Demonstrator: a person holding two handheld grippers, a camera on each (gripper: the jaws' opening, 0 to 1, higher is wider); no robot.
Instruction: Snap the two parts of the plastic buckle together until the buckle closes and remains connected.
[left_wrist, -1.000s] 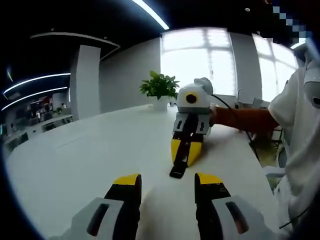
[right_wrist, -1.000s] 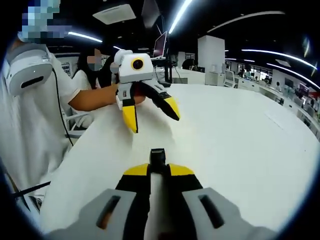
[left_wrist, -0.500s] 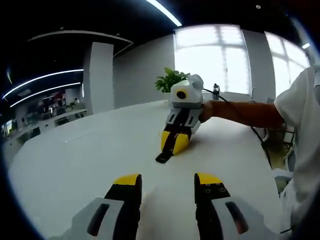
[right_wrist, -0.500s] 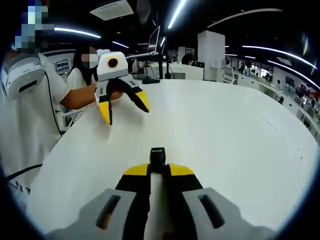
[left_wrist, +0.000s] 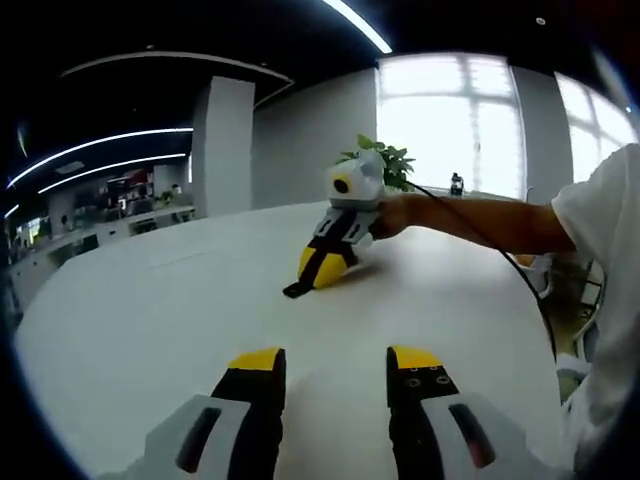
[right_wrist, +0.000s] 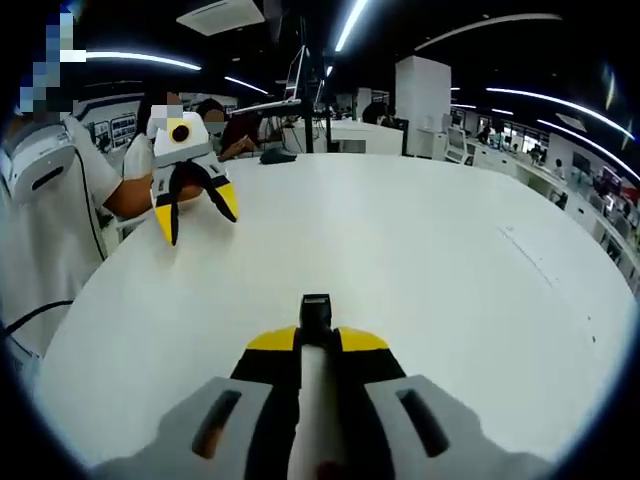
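The right hand-held gripper (right_wrist: 318, 345) is clamped on a black buckle part (right_wrist: 316, 312) above the white desk (right_wrist: 420, 260). The left hand-held gripper (left_wrist: 326, 368), jaws apart, holds nothing, off over the desk's far side beside a sleeve (right_wrist: 85, 165).

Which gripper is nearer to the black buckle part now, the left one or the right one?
The right. The right gripper is shut on the black buckle part, which sticks out beyond its tips. The left gripper is open and empty, well apart from it across the white table.
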